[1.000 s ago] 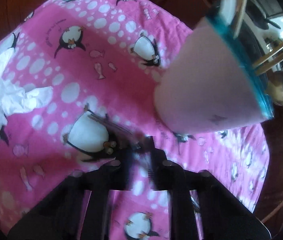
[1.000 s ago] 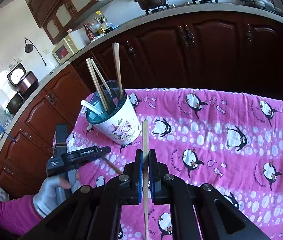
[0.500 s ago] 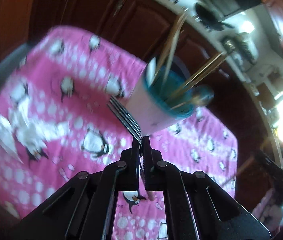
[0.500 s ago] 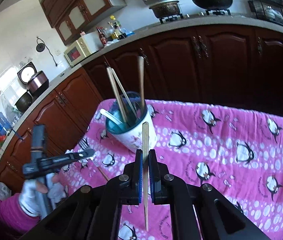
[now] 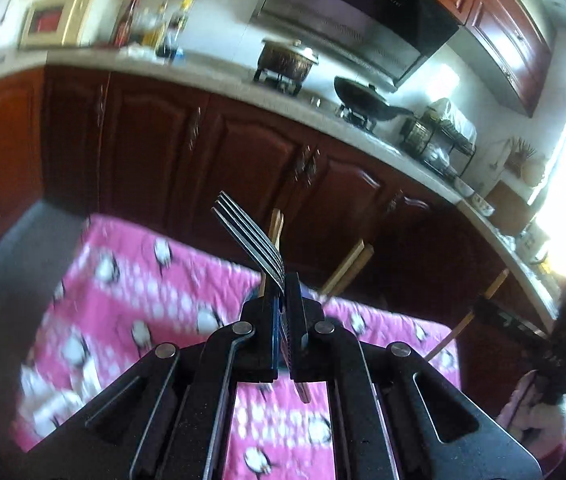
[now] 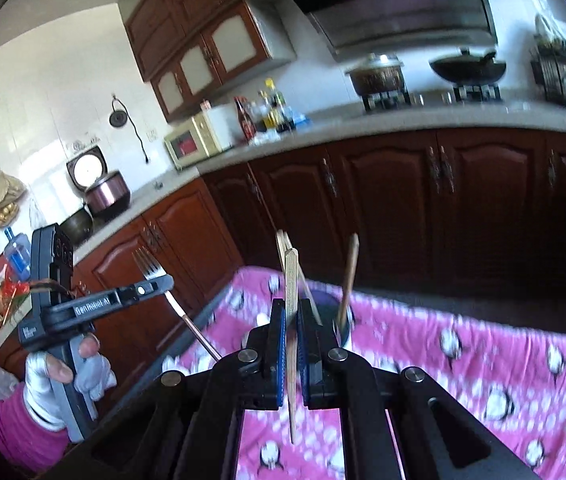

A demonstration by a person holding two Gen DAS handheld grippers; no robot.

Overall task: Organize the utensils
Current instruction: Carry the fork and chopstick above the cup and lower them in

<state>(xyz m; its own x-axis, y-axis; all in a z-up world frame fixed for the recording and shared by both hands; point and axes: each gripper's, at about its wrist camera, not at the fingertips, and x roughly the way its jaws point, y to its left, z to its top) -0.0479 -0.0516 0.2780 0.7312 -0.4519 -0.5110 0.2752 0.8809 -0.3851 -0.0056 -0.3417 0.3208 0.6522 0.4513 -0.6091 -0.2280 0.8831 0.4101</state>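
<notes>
My left gripper (image 5: 283, 292) is shut on a metal fork (image 5: 245, 232), whose tines point up and to the left. In the right wrist view that left gripper (image 6: 155, 284) hangs off the table's left side in a gloved hand (image 6: 51, 372), the fork (image 6: 148, 266) clamped crosswise. My right gripper (image 6: 291, 308) is shut on one wooden chopstick (image 6: 291, 276), held upright. Behind its fingers stands the utensil cup (image 6: 343, 322), mostly hidden, with more chopsticks (image 6: 349, 276) sticking out. In the left wrist view only those chopsticks (image 5: 347, 266) show, and the right gripper (image 5: 503, 316) is far right.
A pink penguin tablecloth (image 5: 143, 280) covers the table (image 6: 463, 360), with white crumpled tissue (image 5: 55, 400) at its left. Dark wooden cabinets (image 6: 443, 208) and a counter with a pot (image 6: 379, 76), wok (image 6: 467, 68) and microwave (image 6: 193, 144) run behind it.
Both grippers have risen. The left one closed on the fork and lifted it off the cloth, tilting up toward the counter. The right one carried its chopstick higher above the cup.
</notes>
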